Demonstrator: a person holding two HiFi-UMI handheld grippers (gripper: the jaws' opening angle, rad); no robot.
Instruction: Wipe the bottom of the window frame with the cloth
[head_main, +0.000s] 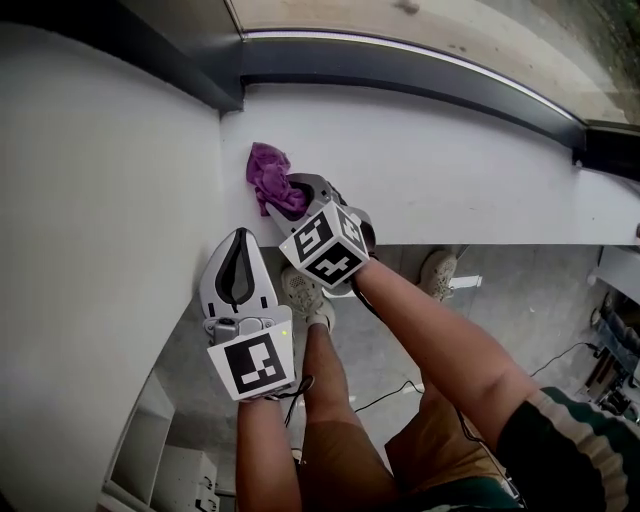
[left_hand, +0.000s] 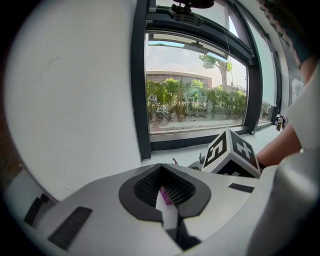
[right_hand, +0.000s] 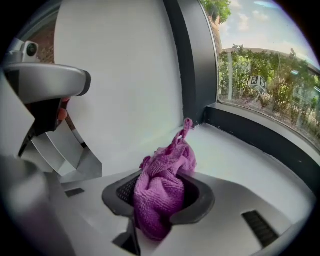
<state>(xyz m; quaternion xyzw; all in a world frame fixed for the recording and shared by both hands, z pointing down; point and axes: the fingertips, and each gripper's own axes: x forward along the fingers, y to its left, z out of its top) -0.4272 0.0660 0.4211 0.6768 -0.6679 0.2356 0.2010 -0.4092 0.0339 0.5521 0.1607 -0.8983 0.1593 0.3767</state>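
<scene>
A purple cloth (head_main: 268, 175) lies bunched on the white sill (head_main: 450, 170), close to the left wall corner. My right gripper (head_main: 291, 196) is shut on it. In the right gripper view the cloth (right_hand: 172, 165) fills the jaws and bulges out ahead of them onto the sill (right_hand: 240, 165). The dark bottom of the window frame (head_main: 400, 75) runs along the back of the sill, a short way beyond the cloth, and shows too as the window frame (right_hand: 260, 137). My left gripper (head_main: 240, 242) is shut and holds nothing, just below the sill's front edge beside the wall.
A white wall (head_main: 100, 200) closes the left side, and a dark upright frame post (right_hand: 192, 65) stands in the corner. Below the sill are the person's legs and shoes (head_main: 305, 295), grey floor with a cable (head_main: 390, 395), and a white shelf unit (head_main: 150, 440).
</scene>
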